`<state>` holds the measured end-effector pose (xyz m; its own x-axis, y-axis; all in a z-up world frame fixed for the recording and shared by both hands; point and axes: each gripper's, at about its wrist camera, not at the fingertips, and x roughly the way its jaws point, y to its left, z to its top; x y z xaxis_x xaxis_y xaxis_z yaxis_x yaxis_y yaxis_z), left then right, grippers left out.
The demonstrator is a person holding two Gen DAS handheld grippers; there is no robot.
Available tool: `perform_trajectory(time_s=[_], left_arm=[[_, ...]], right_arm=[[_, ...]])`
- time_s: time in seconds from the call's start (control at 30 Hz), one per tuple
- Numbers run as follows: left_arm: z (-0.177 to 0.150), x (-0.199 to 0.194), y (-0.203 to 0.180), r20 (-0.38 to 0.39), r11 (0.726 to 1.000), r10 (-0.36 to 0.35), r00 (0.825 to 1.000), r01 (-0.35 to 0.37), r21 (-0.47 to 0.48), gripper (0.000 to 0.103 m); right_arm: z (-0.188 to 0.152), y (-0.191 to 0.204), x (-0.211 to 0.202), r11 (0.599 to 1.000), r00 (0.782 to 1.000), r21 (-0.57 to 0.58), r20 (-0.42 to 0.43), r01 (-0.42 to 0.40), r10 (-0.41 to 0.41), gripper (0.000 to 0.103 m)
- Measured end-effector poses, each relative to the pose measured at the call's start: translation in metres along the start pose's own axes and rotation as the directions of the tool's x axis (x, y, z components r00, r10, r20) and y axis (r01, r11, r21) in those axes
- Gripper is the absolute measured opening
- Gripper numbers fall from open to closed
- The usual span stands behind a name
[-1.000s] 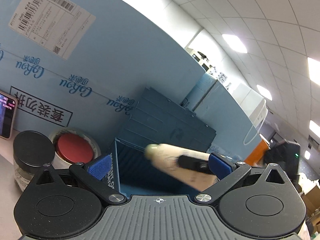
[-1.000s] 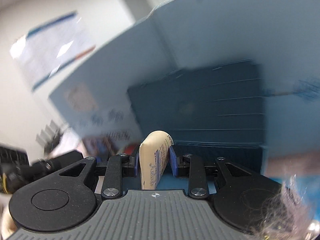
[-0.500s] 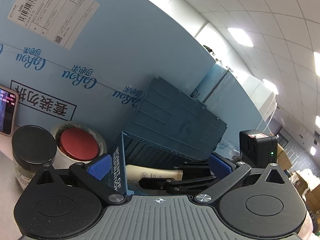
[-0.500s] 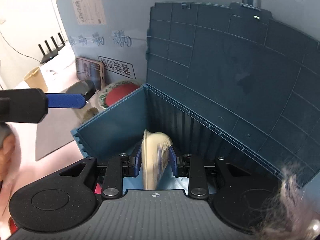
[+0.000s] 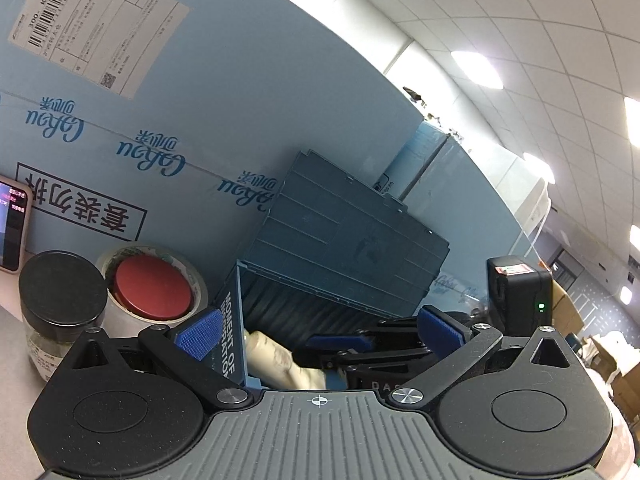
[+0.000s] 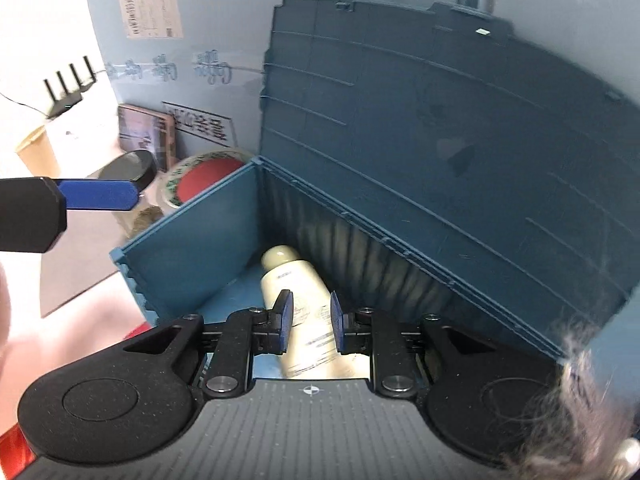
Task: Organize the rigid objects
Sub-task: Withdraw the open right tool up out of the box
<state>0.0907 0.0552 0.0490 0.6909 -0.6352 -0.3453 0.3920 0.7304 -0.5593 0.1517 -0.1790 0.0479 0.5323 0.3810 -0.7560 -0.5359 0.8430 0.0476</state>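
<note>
A cream tube [image 6: 298, 292] lies on the floor of the open blue storage box [image 6: 192, 248], cap toward the far wall. My right gripper [image 6: 310, 320] hangs just above it inside the box, jaws parted a little and no longer pressing the tube. In the left wrist view the tube [image 5: 276, 356] shows in the box [image 5: 234, 320], with the right gripper's fingers [image 5: 340, 342] beside it. My left gripper [image 5: 316, 326] is open and empty at the box's near left corner; its blue finger [image 6: 98, 200] shows in the right wrist view.
A black-lidded glass jar [image 5: 60, 312] and a tape roll with a red centre [image 5: 154, 292] stand left of the box. A phone [image 5: 12, 228] leans on the big light-blue carton [image 5: 200, 100] behind. The box lid [image 6: 440, 120] stands upright.
My right gripper carried the tube down into the box and let it go; the tube now lies on the box floor. My left gripper stayed open.
</note>
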Motion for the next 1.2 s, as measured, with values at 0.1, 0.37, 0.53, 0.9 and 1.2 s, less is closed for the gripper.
perform_trajectory(time_s=[0.1, 0.37, 0.53, 0.9, 1.2], left_arm=[[0.001, -0.001, -0.002, 0.003, 1.0, -0.004, 1.0, 0.004, 0.003, 0.103], [0.004, -0.016, -0.013, 0.04, 0.999, -0.044, 0.998, 0.043, 0.024, 0.103], [0.002, -0.027, -0.031, 0.068, 0.995, -0.078, 0.995, 0.073, 0.071, 0.103], [-0.015, -0.052, -0.078, 0.11, 0.965, -0.194, 0.975, 0.169, 0.2, 0.103], [-0.068, -0.034, -0.134, -0.017, 0.917, -0.21, 0.978, 0.203, 0.344, 0.103]], right_arm=[[0.0, 0.001, -0.013, 1.0, 0.999, 0.014, 0.048, 0.022, -0.023, 0.045], [-0.024, 0.016, -0.09, 0.997, 0.947, 0.052, 0.311, 0.063, -0.076, 0.087], [-0.055, 0.034, -0.137, 0.966, 0.862, 0.189, 0.444, 0.176, -0.244, 0.099], [-0.143, 0.068, -0.212, 0.808, 0.6, 0.491, 0.553, 0.325, -0.577, 0.103], [-0.243, 0.047, -0.245, 0.643, 0.446, 0.736, 0.513, 0.21, -0.733, 0.103]])
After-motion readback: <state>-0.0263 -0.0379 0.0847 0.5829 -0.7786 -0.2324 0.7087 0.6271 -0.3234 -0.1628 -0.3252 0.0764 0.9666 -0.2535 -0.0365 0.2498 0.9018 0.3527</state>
